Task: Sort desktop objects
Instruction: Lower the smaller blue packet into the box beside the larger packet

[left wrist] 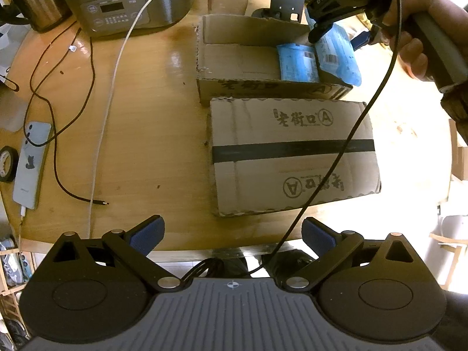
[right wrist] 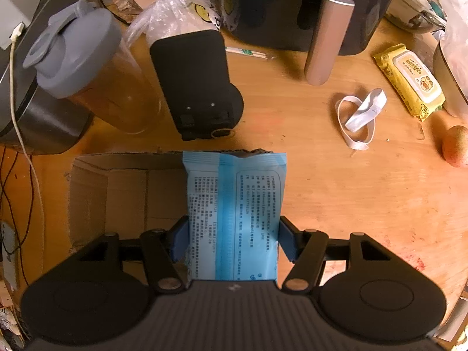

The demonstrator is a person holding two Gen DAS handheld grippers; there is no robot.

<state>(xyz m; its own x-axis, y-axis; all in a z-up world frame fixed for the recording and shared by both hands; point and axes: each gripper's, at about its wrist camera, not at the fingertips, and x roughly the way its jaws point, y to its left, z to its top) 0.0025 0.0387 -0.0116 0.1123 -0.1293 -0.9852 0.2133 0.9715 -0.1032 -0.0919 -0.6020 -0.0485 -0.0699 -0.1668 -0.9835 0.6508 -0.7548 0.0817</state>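
My right gripper (right wrist: 232, 239) is shut on a blue tissue pack (right wrist: 234, 213), its blue pads pressing both sides. It hangs over the right end of an open cardboard box (right wrist: 122, 196). In the left wrist view the same pack (left wrist: 336, 55) dangles from the right gripper (left wrist: 317, 32) above the open box (left wrist: 242, 61), where another blue pack (left wrist: 297, 63) lies inside. My left gripper (left wrist: 232, 234) stands open with nothing between its pads, near the table's front edge, in front of a closed taped carton (left wrist: 292, 155).
Left of the boxes lie a phone (left wrist: 29, 163), a tape roll (left wrist: 5, 163), black and white cables (left wrist: 58, 134), and a steel cooker (left wrist: 122, 0). Beyond the box stand a grey-lidded bottle (right wrist: 93, 70), a black device (right wrist: 199, 87), an air fryer (right wrist: 321, 14), white elastic (right wrist: 359, 117), yellow wipes (right wrist: 409, 82) and a fruit (right wrist: 456, 146).
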